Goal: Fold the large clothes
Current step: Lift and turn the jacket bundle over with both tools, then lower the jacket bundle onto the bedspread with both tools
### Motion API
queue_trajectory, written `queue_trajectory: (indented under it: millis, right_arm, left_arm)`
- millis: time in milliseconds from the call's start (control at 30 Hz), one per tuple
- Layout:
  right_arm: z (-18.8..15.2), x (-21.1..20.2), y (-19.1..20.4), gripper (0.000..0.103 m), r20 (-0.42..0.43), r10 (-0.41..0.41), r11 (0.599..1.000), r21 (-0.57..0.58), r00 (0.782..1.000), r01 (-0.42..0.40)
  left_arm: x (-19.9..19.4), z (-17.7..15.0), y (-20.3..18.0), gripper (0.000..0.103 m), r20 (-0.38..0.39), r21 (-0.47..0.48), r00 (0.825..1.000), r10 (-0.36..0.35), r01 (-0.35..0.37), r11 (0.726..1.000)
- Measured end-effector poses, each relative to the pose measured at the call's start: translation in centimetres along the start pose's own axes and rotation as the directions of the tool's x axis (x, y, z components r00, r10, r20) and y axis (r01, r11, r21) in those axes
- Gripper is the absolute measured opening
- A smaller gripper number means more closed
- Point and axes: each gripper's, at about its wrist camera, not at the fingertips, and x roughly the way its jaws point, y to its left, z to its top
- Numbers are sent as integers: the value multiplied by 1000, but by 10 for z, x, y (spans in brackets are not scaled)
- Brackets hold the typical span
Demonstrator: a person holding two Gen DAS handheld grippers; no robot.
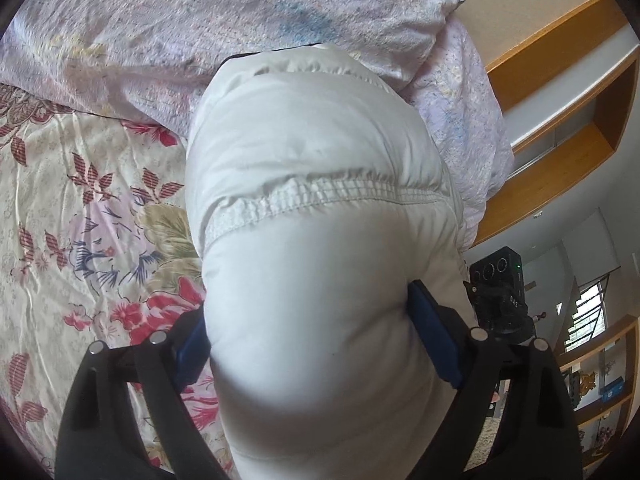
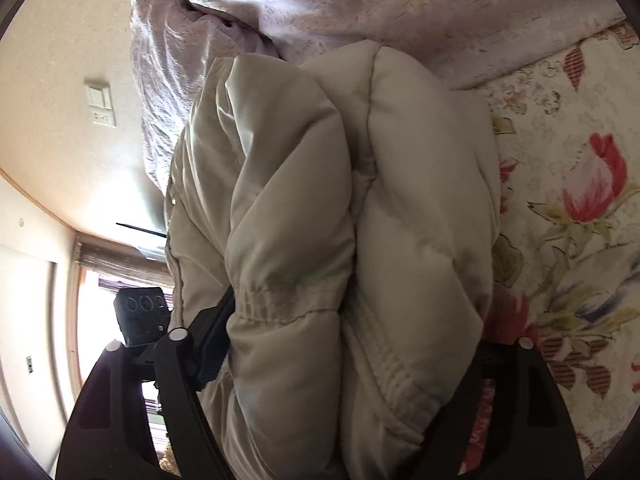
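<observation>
White puffy jacket (image 1: 320, 208) bulging between both tongs, floral bedsheet (image 1: 80, 220) alongside

We've got soft daylight on both wrist views, nothing harsh. In the right wrist view the window (image 2: 96, 320) is blown out to pure white glare, and the white jacket (image 2: 328, 240) facing us sits in its own shade, looking greyish. In the left wrist view the jacket (image 1: 320, 200) is evenly lit, and its nearest bulge goes soft and out of focus. Both views bend hard at the edges, with dark corners. The lilac quilt (image 1: 200, 20) looks slightly smeared.
</observation>
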Motion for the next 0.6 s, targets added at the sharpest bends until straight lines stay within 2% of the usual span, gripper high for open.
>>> queue_trajectory:
  millis: [33,100,167,200,233,267,300,333,367,400,433,533,600]
  right_arm:
    - [-2,-8,6,85,16,-51,998,-22,999,51]
    - [-6,-25,16,86,50,-114,992,-54,992,117]
    - [-17,-46,30,86,114,-205,971,-99,972,216]
    - [-23,-57,40,86,160,-257,952,-126,953,278]
    - [-27,-67,49,86,219,-313,926,-148,924,349]
    - [-32,-76,60,86,289,-372,887,-168,882,430]
    - [-39,-88,76,86,385,-432,830,-184,816,526]
    - [-44,-93,87,86,428,-439,809,-195,790,555]
    - [-49,-97,99,86,467,-426,795,-217,775,567]
    - [-49,-96,110,86,483,-413,789,-233,772,568]
    - [-55,-92,121,86,500,-401,771,-268,767,578]
    - [-63,-63,147,85,554,-432,670,-331,712,664]
    - [-64,-51,158,79,585,-411,646,-355,699,676]
  left_arm:
    - [-1,1,0,91,2,0,1000,10,-10,1000]
    - [-7,1,-2,92,15,15,999,45,-45,999]
    - [-16,4,-6,92,42,35,994,97,-98,995]
    - [-24,3,-11,92,73,57,986,148,-152,987]
    - [-34,1,-16,92,112,81,972,205,-214,973]
    - [-41,1,-19,93,139,95,960,242,-256,962]
    - [-51,-1,-28,95,191,118,934,302,-327,938]
    - [-54,-2,-33,96,218,129,919,329,-362,923]
    - [-57,-2,-40,97,245,144,902,355,-396,907]
    - [-57,-4,-50,97,271,167,884,381,-433,886]
    - [-61,-6,-51,97,278,183,879,388,-445,876]
    - [-49,-11,-73,97,276,236,872,405,-470,850]
    - [-36,-13,-87,97,274,268,863,424,-492,828]
